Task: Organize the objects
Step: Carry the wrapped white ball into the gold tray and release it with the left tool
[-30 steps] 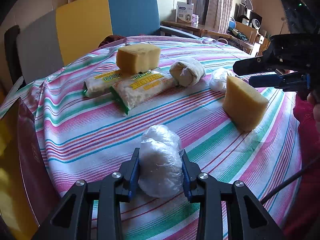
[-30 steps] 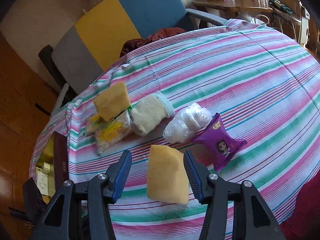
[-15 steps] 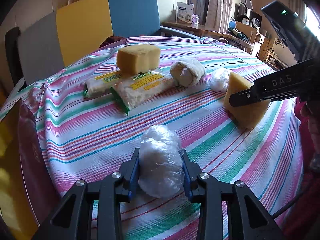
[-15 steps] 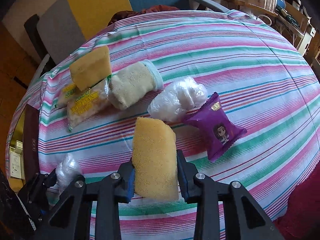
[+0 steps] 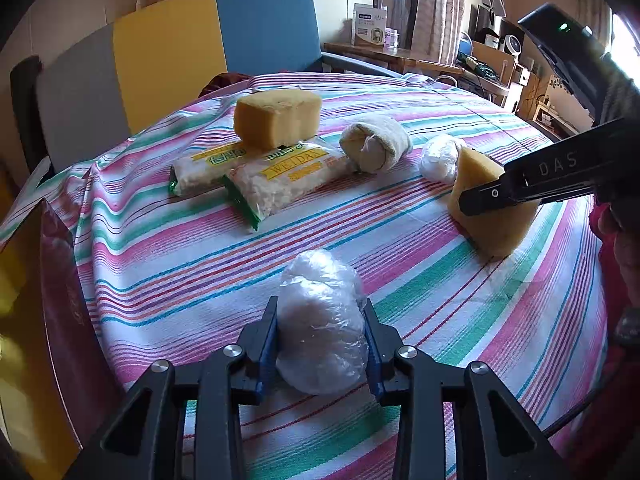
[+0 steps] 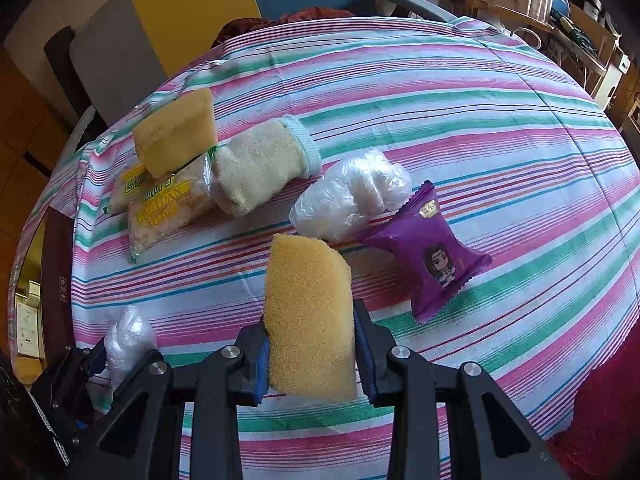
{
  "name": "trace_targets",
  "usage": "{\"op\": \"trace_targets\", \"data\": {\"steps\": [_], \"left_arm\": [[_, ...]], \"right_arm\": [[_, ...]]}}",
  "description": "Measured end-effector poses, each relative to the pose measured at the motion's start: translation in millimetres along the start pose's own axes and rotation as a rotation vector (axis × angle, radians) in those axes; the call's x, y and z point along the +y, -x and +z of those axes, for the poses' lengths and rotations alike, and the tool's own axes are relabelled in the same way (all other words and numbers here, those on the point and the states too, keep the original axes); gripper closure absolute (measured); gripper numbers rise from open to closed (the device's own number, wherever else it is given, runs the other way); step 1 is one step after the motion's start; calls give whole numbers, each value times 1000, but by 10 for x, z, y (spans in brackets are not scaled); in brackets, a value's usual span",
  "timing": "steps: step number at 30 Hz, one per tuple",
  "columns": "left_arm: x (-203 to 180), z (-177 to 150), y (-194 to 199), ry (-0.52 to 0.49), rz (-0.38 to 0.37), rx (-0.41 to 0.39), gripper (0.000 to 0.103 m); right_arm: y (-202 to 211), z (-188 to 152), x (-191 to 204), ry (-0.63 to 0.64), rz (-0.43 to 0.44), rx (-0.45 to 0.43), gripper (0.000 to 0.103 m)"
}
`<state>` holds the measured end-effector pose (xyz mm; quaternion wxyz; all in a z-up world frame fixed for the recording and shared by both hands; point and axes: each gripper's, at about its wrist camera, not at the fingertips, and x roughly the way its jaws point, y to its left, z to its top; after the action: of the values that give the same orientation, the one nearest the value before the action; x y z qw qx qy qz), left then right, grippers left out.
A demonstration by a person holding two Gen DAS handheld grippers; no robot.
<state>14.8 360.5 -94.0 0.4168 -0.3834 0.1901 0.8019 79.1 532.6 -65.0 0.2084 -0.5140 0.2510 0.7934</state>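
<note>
My left gripper [image 5: 320,344] is shut on a clear plastic bundle [image 5: 320,320] at the near edge of the striped tablecloth [image 5: 200,248]. My right gripper [image 6: 310,356] is shut on an upright yellow sponge [image 6: 308,312]; from the left wrist view that sponge [image 5: 492,220] stands at the right with the gripper's black finger across it. A second yellow sponge [image 6: 176,132] rests on two snack packets [image 6: 168,204]. Beside them lie a rolled cream cloth [image 6: 264,164], another plastic bundle [image 6: 352,192] and a purple snack packet [image 6: 432,252].
A dark red and gold box [image 5: 44,320] stands at the table's left edge. A chair with grey, yellow and blue panels [image 5: 180,52] sits behind the table. Shelves and a cluttered desk [image 5: 492,68] fill the back right. Bare striped cloth lies at the far right [image 6: 480,120].
The right gripper has closed on the yellow sponge and tipped further down over it. The left gripper has stayed shut on its plastic bundle in the same spot.
</note>
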Motion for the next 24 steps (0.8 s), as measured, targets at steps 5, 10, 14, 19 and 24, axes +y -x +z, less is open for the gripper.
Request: {"op": "trace_targets", "data": {"steps": [5,10,14,19,24], "left_arm": [[27,63,227,36,-47,0,67],[263,172,771,100,-82,-82,67],[847,163,1060,240,-43,-96,67],[1809,-12,1200,448,63,-52,67],[2613,-253,1107,622,127,37,67]], "right_arm": [[-6,6,2,-1,4,-1,69],[23,-16,-22,0,4,-1,69],[16,-15,5,5,-4,-3,69],[32,-25,32,16,-14,-4,69],[23,-25,46,21,-21,-4,69]]}}
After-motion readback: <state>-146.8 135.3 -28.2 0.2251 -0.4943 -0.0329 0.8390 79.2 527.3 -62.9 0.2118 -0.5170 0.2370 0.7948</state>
